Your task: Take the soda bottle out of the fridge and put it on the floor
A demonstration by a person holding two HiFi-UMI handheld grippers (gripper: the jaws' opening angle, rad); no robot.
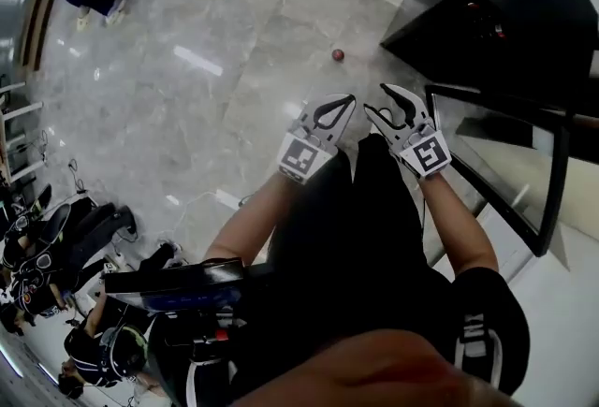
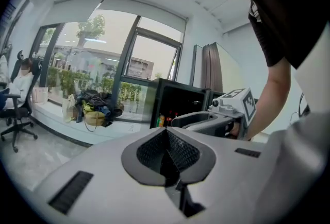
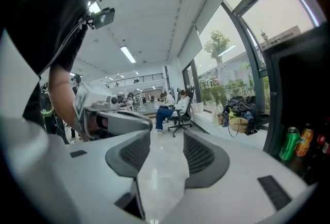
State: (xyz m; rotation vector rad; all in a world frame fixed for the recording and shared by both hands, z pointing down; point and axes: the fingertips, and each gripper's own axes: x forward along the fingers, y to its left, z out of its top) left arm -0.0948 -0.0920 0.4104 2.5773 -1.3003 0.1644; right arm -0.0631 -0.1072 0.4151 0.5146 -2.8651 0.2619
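Both grippers are hovering side by side above the grey stone floor (image 1: 234,40), held out on the person's bare forearms. The left gripper (image 2: 166,138) is clenched, its pads meeting with nothing caught between them. The right gripper (image 3: 166,138) is standing released, with only floor showing through the gap. The soda bottle (image 3: 305,140) is standing inside the black fridge (image 3: 296,79), just beside a green can (image 3: 289,143) and well apart from both grippers. A black-framed glass door (image 1: 560,171) is standing open near the right gripper's outer side. A small red round thing (image 1: 338,54) is lying on the floor ahead of the grippers. Beyond, bags (image 3: 240,112) are sitting piled on the window ledge, and a seated person (image 3: 175,107) is resting in an office chair.
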